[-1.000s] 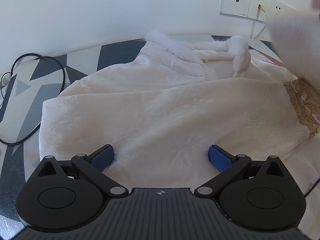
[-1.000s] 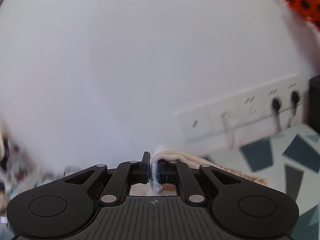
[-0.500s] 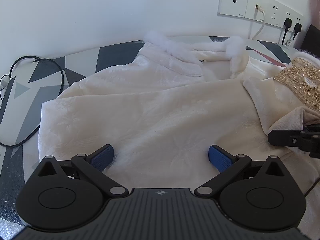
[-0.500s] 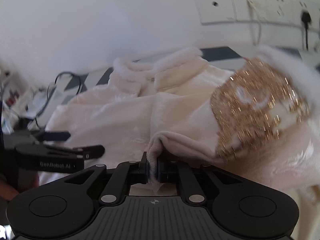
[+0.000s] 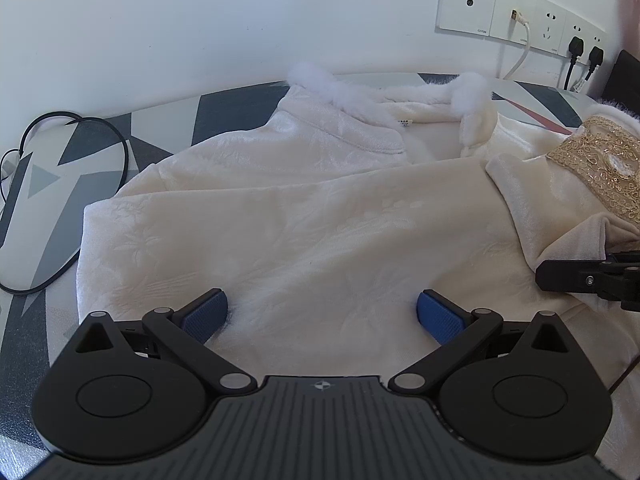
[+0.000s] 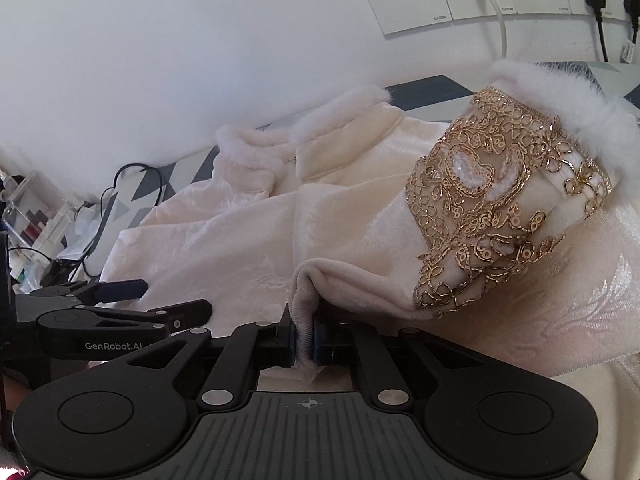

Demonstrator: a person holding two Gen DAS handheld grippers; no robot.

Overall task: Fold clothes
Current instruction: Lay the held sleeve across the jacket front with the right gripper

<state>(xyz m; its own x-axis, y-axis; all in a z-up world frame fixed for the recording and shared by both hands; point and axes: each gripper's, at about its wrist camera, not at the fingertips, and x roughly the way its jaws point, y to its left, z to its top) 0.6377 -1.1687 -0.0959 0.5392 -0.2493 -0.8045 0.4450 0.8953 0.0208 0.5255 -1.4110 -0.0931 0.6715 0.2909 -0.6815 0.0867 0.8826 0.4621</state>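
A cream velvet coat (image 5: 304, 216) with white fur collar (image 5: 404, 92) lies spread on the patterned table. Its sleeve (image 6: 400, 240), trimmed with gold lace (image 6: 500, 208) and a white fur cuff (image 6: 560, 96), is folded over the coat's body. My right gripper (image 6: 305, 340) is shut on a fold of that sleeve's edge, low over the coat. In the left wrist view the right gripper (image 5: 592, 280) shows at the right edge. My left gripper (image 5: 322, 314) stands open, its blue pads (image 5: 208, 314) resting on the coat's lower part; it also appears as the left gripper (image 6: 120, 292) in the right wrist view.
A white wall with a socket panel (image 5: 516, 20) and plugged cables (image 5: 576, 56) runs behind the table. A black cable loop (image 5: 72, 136) lies on the grey-patterned tabletop (image 5: 44, 184) at left. Clear boxes and clutter (image 6: 28, 216) sit further left.
My right gripper came down with the sleeve, laying it over the coat's right side, then settled. The left gripper stayed put and open.
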